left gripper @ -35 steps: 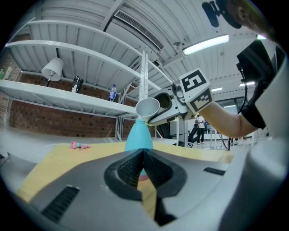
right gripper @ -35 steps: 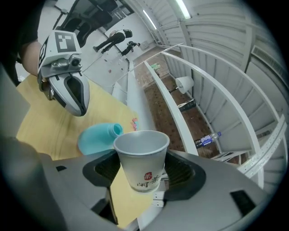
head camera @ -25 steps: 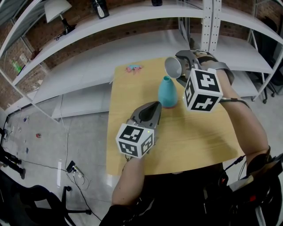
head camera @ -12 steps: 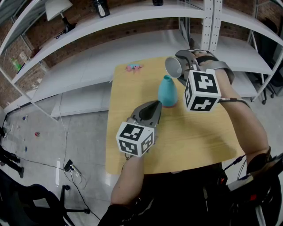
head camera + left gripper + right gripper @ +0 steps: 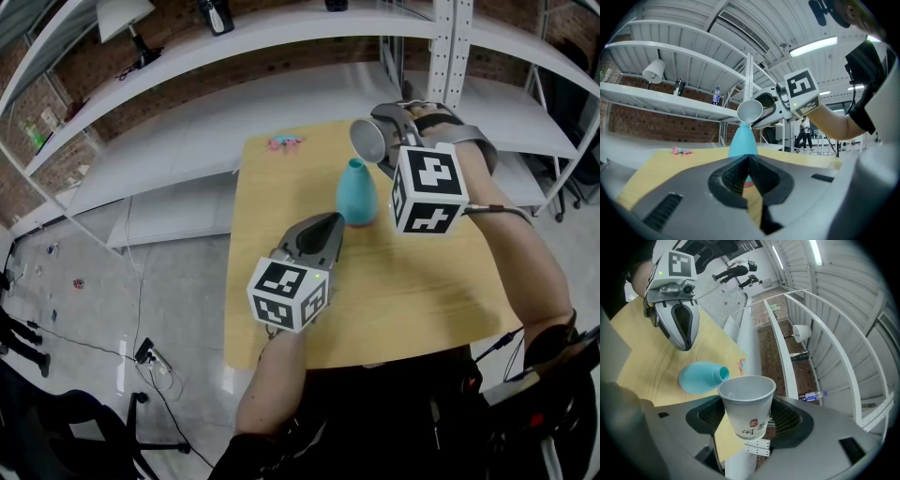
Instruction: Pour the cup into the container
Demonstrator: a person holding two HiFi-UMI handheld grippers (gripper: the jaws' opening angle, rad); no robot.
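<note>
The fingers of my right gripper (image 5: 380,142) hold the paper cup (image 5: 746,404) by its sides. The cup is tipped over, with its mouth just above the narrow neck of the teal container (image 5: 356,192), which stands upright on the desk (image 5: 422,281). The fingers of my left gripper (image 5: 325,225) are pressed together with nothing between them, near the container. A small pink thing (image 5: 283,143) lies at the desk's far edge.
</note>
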